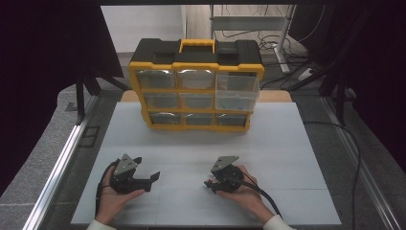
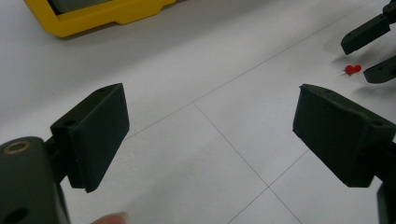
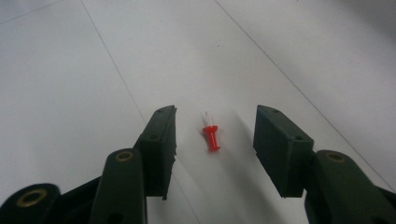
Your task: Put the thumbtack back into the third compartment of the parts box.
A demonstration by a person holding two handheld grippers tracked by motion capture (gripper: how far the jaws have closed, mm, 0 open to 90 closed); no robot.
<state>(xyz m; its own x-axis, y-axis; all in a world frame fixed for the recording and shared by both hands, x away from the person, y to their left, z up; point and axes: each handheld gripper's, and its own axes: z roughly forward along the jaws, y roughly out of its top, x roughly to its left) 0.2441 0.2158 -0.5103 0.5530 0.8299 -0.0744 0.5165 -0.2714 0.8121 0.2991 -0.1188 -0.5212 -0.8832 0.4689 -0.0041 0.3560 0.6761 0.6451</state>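
Note:
A small red pushpin lies on the white table top, its metal point aimed away from me. My right gripper is down at the table with one jaw on each side of the pin; the jaws are open and neither pad touches it. In the high view, the right gripper sits in the person's right hand at the front centre. The left gripper rests in the left hand at the front left, jaws open and empty. From the left gripper view, the pin and the right gripper appear at the upper right.
A yellow and black parts organiser with clear drawers stands upright at the back of the table. Its right-hand drawer sticks out a little. Its yellow base shows at the top of the left gripper view. Cables lie on the floor behind.

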